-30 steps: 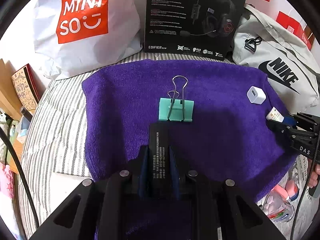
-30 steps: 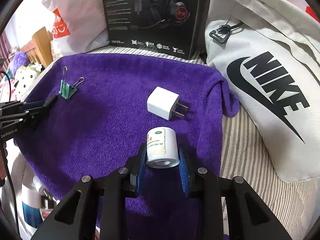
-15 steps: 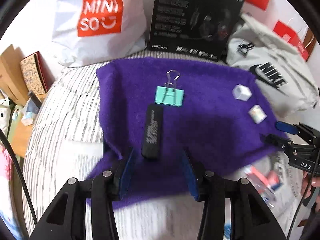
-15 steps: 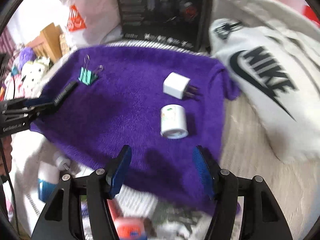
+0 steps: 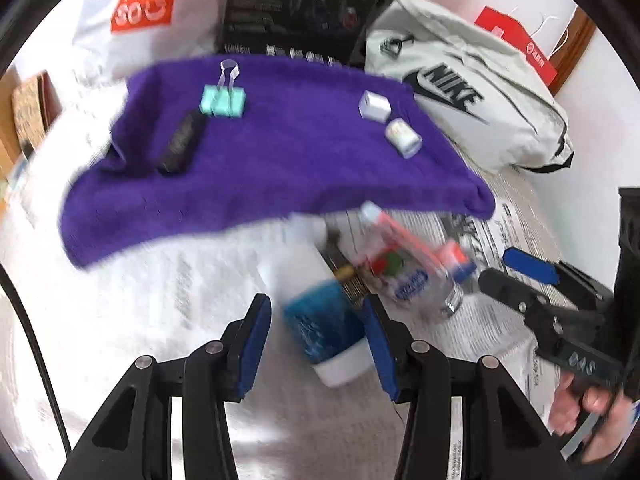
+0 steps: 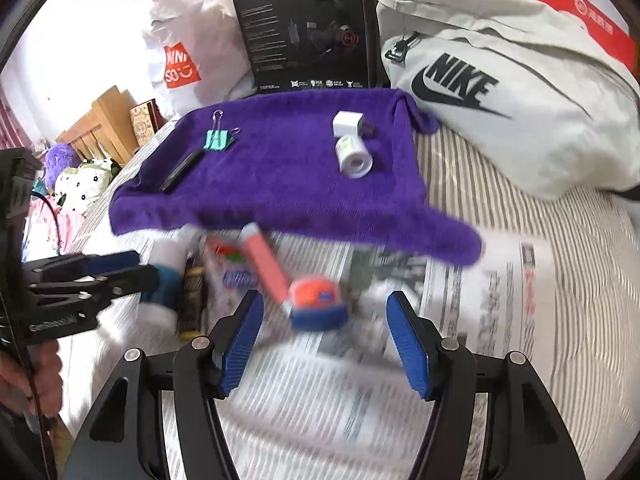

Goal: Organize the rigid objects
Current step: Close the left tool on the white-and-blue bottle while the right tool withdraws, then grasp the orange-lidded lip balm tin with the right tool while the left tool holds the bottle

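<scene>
The rigid objects fall into two lots: four already lie on the purple towel (image 6: pixel 280 184), with the black stick (image 5: pixel 182 142) at 9 o'clock, the green binder clip (image 5: pixel 222 100) just beyond it, and the white charger cube (image 6: pixel 347 124) beside the white roll (image 6: pixel 354 158) toward 2 o'clock. The rest sit in a loose heap on the newspaper (image 6: pixel 500 320) near the towel's front edge. The left gripper (image 5: pixel 316 348) has its jaws wide, straddling the blue-and-white bottle (image 5: pixel 326 332) without pressing on it. The right gripper (image 6: pixel 322 340) is also wide open and empty, with the orange-and-blue capped item (image 6: pixel 316 306) lying between its fingers at 12 o'clock. Both views are smeared by motion, so exact contact is hard to judge. The step in hand looks like the next pair of pickups. To do it well, each hand should settle before closing, centre its piece between the pads, and grip across the narrow width, not along the length. The clear bottle (image 5: pixel 416 276) and the pink stick (image 6: pixel 266 266) overlap in the heap, so a low, straight approach should avoid nudging neighbours. The round bottle may roll if pinched off centre.
</scene>
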{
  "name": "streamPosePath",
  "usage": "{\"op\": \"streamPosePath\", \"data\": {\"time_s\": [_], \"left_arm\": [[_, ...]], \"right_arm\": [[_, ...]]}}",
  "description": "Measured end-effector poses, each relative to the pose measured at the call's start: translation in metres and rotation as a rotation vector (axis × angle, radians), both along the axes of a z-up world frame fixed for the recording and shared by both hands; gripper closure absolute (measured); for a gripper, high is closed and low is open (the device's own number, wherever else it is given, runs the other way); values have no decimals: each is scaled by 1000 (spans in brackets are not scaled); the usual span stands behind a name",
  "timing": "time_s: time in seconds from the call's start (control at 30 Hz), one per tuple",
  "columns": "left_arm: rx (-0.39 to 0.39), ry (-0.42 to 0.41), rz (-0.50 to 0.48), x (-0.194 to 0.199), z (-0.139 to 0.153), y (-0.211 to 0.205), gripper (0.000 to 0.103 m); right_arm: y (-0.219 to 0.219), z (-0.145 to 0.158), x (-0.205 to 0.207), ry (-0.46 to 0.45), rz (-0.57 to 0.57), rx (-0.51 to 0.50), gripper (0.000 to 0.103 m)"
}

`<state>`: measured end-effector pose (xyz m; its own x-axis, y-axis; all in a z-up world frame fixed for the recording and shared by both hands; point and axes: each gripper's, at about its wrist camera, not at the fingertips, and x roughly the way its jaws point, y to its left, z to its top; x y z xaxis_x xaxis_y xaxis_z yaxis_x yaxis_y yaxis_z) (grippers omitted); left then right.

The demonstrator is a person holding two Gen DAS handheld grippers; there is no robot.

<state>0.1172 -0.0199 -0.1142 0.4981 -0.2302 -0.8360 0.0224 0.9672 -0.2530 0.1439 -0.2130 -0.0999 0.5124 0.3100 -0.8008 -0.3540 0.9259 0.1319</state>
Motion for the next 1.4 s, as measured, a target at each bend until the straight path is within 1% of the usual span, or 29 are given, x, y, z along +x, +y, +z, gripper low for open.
{"op": "streamPosePath", "data": {"time_s": [0.03, 0.1, 0.17, 0.23, 0.4, 0.43, 0.53, 0.67, 0.73, 0.83, 0.9, 1.03, 1.1, 1.17, 1.23, 1.3, 1.4], "left_arm": [[-2, 3, -2, -1, -4, -3, 57], [22, 20, -13, 1, -12, -13, 54], [85, -1, -21, -4, -12, -20, 54], [150, -1, -22, -9, -13, -23, 54], [253, -24, -15, -21, -15, -13, 54], [261, -26, -12, -22, -15, -10, 54], [260, -53, -12, -23, -16, -4, 54], [273, -119, -12, -27, -19, -5, 51], [268, -141, -17, -29, -20, -4, 51], [262, -153, -31, -30, -20, -3, 52], [263, -156, -35, -30, -20, -3, 53], [267, -149, -45, -28, -19, -3, 55], [269, -136, -52, -26, -18, -3, 56], [272, -115, -69, -22, -17, -3, 57], [268, -88, -77, -19, -16, -1, 60], [259, -59, -82, -16, -14, 2, 65], [223, -23, -85, -12, -13, 8, 65]], "right_arm": [[0, -2, -5, 2, -3, 4, 39], [1, -4, -14, -1, 1, 9, 39], [5, -6, -24, -6, 5, -4, 39], [9, -7, -31, -18, 14, -19, 39], [15, -8, -43, -51, 40, -50, 39], [16, -8, -44, -57, 47, -66, 39], [19, -10, -40, -81, 65, -106, 39], [15, -16, -26, -85, 53, -101, 39], [9, -18, -21, -83, 35, -83, 39], [-1, -16, -14, -83, 4, -27, 39], [-3, -16, -10, -83, -10, -13, 39], [4, -21, 2, -76, 3, -25, 40], [8, -25, 7, -58, 7, -21, 43], [9, -29, 12, -41, 6, -19, 50], [9, -33, 18, -13, 7, -17, 54], [7, -33, 21, -2, 3, 0, 56], [5, -33, 27, 36, -3, 23, 58]]}}
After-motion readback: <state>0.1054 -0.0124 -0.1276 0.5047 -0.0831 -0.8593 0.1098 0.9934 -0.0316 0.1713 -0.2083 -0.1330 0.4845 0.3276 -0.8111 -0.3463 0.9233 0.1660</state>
